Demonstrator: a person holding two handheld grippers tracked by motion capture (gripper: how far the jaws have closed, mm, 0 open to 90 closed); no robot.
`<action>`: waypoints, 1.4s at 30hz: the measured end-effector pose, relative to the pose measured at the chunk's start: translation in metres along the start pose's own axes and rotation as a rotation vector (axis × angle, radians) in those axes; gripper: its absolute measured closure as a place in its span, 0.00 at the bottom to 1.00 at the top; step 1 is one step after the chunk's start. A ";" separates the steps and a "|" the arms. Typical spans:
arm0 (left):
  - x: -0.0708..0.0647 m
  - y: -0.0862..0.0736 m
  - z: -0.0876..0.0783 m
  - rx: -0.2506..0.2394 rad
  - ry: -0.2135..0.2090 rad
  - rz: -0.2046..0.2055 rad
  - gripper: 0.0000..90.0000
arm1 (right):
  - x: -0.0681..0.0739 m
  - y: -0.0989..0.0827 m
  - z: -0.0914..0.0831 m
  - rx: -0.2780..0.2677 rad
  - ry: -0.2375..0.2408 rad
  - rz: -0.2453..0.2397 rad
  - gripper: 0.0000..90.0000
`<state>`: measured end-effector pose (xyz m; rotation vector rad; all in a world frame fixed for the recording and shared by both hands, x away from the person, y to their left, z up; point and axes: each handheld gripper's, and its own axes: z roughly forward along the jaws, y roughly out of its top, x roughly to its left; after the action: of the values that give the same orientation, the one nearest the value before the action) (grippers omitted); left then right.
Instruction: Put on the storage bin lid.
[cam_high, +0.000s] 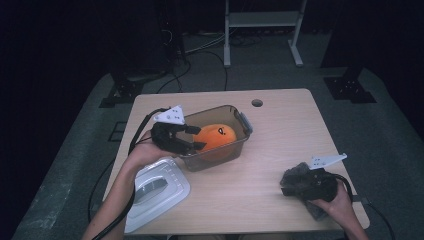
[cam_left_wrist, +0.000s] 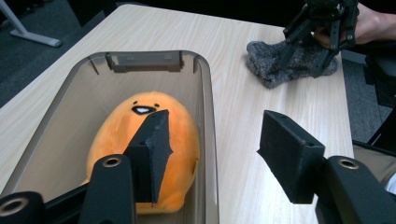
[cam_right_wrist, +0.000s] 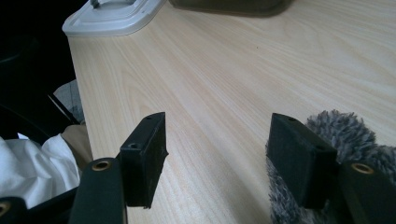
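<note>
Over bin (cam_high: 243, 121) rim, left gripper (cam_left_wrist: 212, 154) fingers apart, empty, right gripper (cam_right_wrist: 219, 158) fingers parted beside sock (cam_right_wrist: 345, 135)

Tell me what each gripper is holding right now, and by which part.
Nothing. Left gripper is open over the bin; right gripper is open beside the grey sock.

An orange plush toy (cam_high: 216, 138) lies in the bin (cam_high: 243, 121) at mid-table (cam_high: 280, 115). The lid (cam_high: 157, 192) lies before it to the left; a fuzzy sock (cam_left_wrist: 289, 65) lies well apart at the right.
</note>
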<state>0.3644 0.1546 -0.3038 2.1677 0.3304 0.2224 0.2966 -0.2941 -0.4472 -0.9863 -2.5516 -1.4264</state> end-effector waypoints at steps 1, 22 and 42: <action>-0.003 -0.004 -0.004 -0.003 0.005 0.004 0.46 | 0.000 0.000 -0.001 -0.002 -0.001 0.001 0.40; -0.027 -0.046 -0.040 -0.027 0.084 -0.044 0.28 | 0.000 -0.001 0.002 0.008 -0.009 0.001 0.37; -0.040 -0.083 -0.062 -0.057 0.140 -0.072 0.21 | 0.001 -0.002 0.002 0.008 -0.020 0.001 0.36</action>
<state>0.2966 0.2355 -0.3374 2.0847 0.4756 0.3394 0.2952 -0.2924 -0.4492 -1.0054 -2.5680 -1.4120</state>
